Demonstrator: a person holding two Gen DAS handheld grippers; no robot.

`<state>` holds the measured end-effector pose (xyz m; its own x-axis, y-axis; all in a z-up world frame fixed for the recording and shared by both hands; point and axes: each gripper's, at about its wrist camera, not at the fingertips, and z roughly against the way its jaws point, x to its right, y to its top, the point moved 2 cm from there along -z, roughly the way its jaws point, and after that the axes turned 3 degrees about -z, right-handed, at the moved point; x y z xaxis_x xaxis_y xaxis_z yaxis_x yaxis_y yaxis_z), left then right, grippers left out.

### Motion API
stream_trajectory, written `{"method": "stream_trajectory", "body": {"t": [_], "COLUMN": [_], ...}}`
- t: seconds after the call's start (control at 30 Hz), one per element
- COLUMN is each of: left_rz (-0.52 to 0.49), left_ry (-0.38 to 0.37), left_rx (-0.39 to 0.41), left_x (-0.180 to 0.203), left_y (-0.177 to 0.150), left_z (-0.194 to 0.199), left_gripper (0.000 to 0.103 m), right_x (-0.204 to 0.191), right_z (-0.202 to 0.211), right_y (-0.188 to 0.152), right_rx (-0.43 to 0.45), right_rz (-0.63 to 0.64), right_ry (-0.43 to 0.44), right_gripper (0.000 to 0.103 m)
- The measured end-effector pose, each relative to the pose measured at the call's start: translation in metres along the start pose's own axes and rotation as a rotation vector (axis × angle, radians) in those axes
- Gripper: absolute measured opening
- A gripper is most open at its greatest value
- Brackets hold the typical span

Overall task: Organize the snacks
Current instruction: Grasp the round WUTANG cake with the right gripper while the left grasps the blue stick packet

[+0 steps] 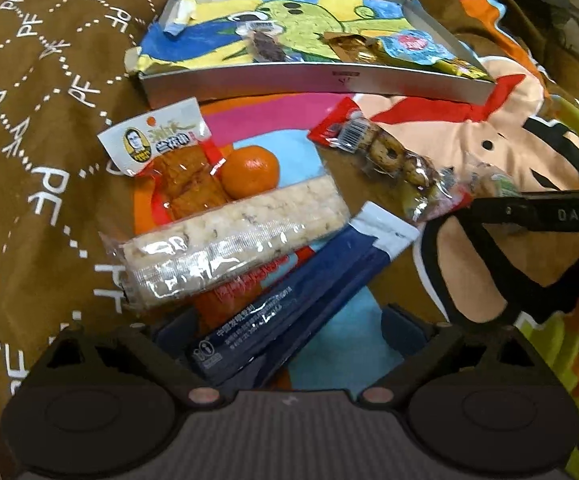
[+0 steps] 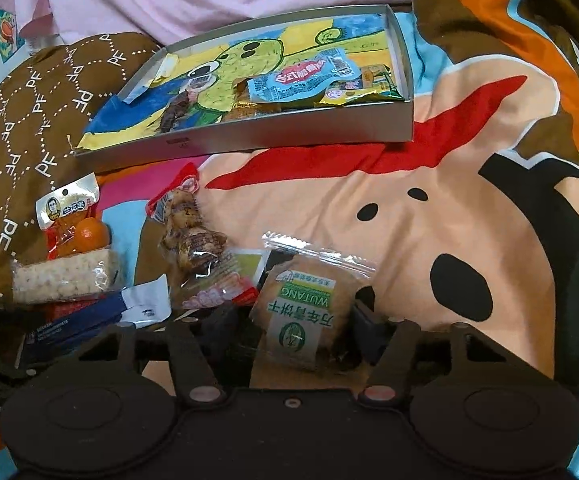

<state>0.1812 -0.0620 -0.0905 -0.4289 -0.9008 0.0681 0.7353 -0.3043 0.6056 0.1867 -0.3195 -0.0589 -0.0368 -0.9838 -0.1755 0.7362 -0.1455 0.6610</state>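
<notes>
Hiding part of the navy sachet, your left gripper is sitting with its jaws spread, the sachet's near end lying between them; whether the pads are touching it is hard to tell. The sachet's long axis is running away from you toward the shallow grey box, white end farthest. Your right gripper is clenching the green-labelled biscuit packet, label upside down, well short of the box; its lower edge is getting lost behind the fingers. Both grippers are reaching forward, low over the cartoon blanket. The puffed rice bar is lying crosswise near the box.
</notes>
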Motion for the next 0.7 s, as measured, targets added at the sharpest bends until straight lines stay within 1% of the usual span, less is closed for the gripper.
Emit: {"method": "stream_trajectory", "body": {"t": [0.13, 0.2, 0.33, 0.4, 0.43, 0.5, 0.57, 0.7], "left_rz": [-0.005, -0.011, -0.028, -0.021, -0.016, -0.002, 0.005, 0.022], "left_ry": [-0.026, -0.050, -0.068, -0.082, -0.089, -0.115, -0.124, -0.117], "left_rx": [-0.020, -0.025, -0.042, -0.049, -0.050, -0.055, -0.055, -0.056], "left_x": [0.003, 0.006, 0.015, 0.019, 0.021, 0.024, 0.028, 0.032], "left_y": [-0.002, -0.003, -0.005, -0.006, -0.006, -0.007, -0.007, -0.005], "left_z": [0.005, 0.008, 0.013, 0.015, 0.015, 0.017, 0.017, 0.016], "left_gripper": [0.088, 0.078, 0.068, 0.060, 0.059, 0.051, 0.051, 0.051], "right_x": [0.002, 0.002, 0.000, -0.001, -0.002, -0.004, -0.006, -0.009], "right_z": [0.003, 0.005, 0.009, 0.012, 0.014, 0.018, 0.021, 0.025], "right_y": [-0.002, -0.003, -0.007, -0.009, -0.011, -0.015, -0.018, -0.023], "right_rx": [-0.013, -0.024, -0.048, -0.063, -0.070, -0.082, -0.098, -0.115], "right_rz": [-0.006, -0.003, 0.010, 0.014, 0.018, 0.029, 0.036, 0.039], "right_ry": [0.006, 0.009, 0.025, 0.040, 0.047, 0.061, 0.078, 0.096], "right_gripper": [0.056, 0.055, 0.055, 0.055, 0.055, 0.055, 0.055, 0.058]}}
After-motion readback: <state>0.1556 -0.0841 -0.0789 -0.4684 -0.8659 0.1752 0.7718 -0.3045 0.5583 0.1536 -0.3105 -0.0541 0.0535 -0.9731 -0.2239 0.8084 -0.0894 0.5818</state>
